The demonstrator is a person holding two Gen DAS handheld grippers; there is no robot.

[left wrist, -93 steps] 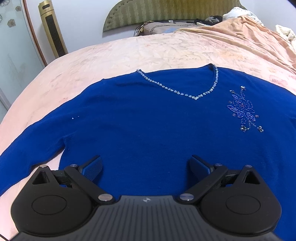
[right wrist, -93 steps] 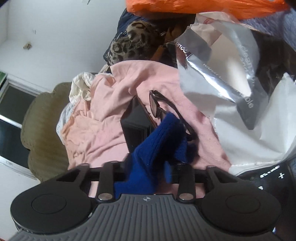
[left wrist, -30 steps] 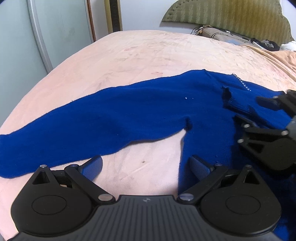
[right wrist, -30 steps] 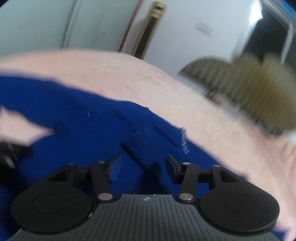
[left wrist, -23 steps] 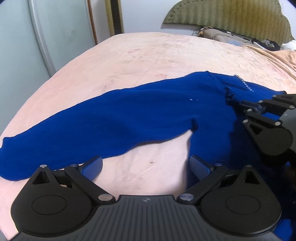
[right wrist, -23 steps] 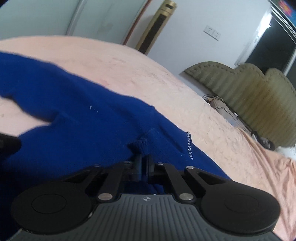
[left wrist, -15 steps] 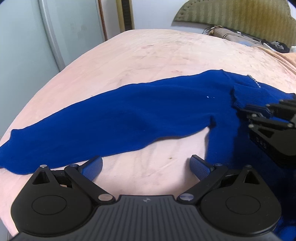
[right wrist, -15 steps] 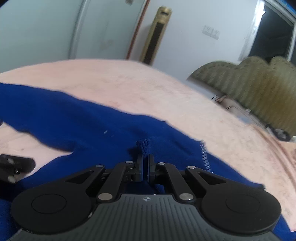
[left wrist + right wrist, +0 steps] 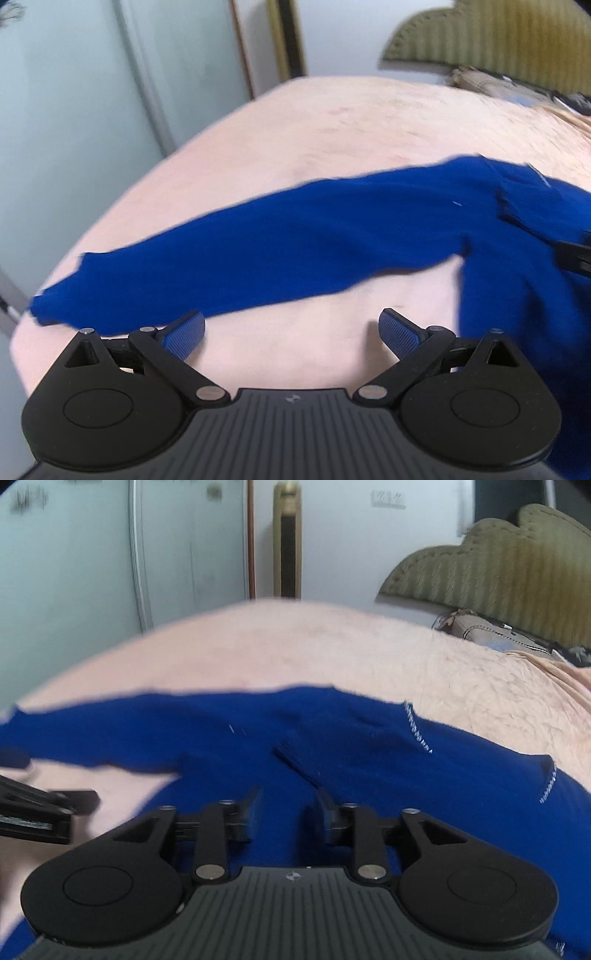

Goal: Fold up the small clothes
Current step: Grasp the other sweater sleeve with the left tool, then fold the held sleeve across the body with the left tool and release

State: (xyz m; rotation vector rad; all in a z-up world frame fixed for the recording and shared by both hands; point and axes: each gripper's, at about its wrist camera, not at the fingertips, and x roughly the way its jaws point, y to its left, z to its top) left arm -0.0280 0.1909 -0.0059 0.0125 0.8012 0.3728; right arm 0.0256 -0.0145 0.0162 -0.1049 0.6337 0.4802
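The blue sweater lies flat on the pink bed. The right gripper was pinching the folded-over cuff half a second ago; its jaws have just been opening, and now nothing is between them. So I think that sleeve fold is done. The other sleeve lies long across the bed, cuff to the near left, shoulder to the far right. The left gripper hangs over bare bed, fingers wide apart and empty.
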